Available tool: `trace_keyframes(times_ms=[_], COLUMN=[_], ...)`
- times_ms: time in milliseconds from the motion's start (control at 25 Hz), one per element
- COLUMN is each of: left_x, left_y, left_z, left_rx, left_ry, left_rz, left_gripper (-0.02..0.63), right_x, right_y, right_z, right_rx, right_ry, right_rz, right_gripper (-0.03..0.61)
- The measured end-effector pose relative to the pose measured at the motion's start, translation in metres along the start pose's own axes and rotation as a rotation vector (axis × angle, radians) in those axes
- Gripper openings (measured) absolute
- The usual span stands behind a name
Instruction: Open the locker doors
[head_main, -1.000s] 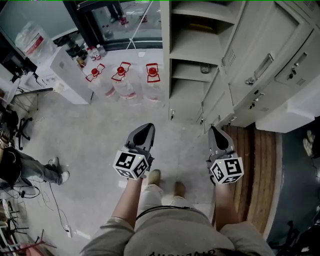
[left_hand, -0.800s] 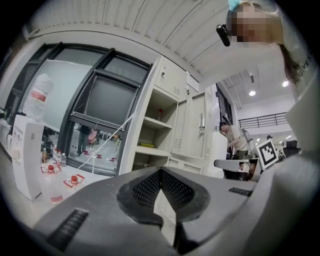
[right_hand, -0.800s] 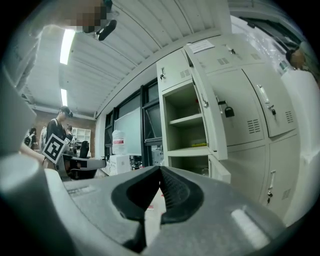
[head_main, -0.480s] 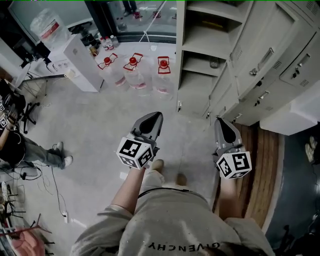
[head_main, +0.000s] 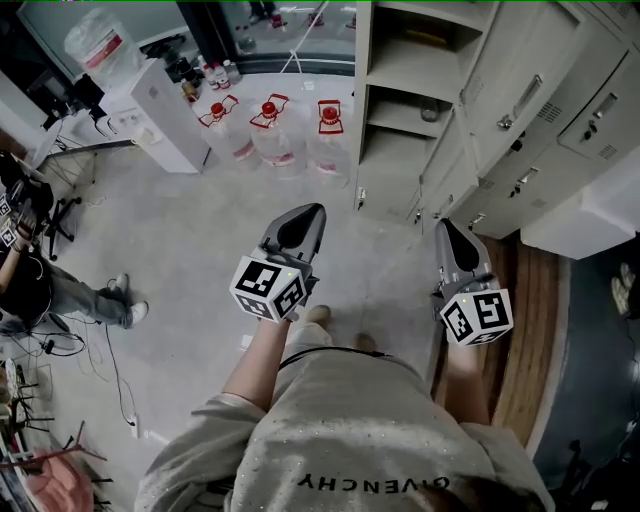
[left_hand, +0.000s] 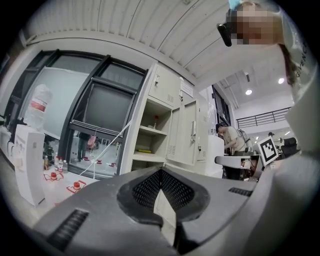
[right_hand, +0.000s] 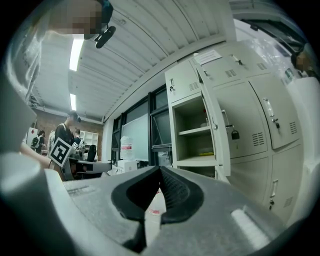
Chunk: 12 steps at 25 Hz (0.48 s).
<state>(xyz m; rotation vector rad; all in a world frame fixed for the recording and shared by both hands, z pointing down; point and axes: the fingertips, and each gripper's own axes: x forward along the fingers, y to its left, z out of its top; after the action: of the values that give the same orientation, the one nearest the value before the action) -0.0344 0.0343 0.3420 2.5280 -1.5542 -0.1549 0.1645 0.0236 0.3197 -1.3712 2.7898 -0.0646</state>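
Lockers (head_main: 520, 60) stand ahead and to the right of the person. One column (head_main: 372, 100) is open, with its shelves (head_main: 410, 72) showing, while the doors (head_main: 590, 110) beside it look shut, their handles (head_main: 520, 101) untouched. The left gripper (head_main: 312, 212) and right gripper (head_main: 443, 226) are held level, well apart from the lockers, each with its fingers together on nothing. The task seems only partly done: several doors are left to open, and neither gripper is at a handle yet.
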Motion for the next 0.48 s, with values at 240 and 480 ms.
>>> trace_keyframes(times_ms=[240,480], left_x=[0.007,0.015], left_y=[-0.002,-0.002], left_z=[0.013,0.02], left_rx=[0.007,0.012], left_ry=[-0.028,-0.038], left_rz=[-0.014,-0.017], left_gripper=[-0.002,-0.002], right_x=[0.0,0.004], right_y=[0.002,-0.005], right_z=[0.008,0.007], right_rx=[0.001,0.033], right_ry=[-0.011,-0.017], right_rz=[0.002,0.002], right_gripper=[0.002,0.002])
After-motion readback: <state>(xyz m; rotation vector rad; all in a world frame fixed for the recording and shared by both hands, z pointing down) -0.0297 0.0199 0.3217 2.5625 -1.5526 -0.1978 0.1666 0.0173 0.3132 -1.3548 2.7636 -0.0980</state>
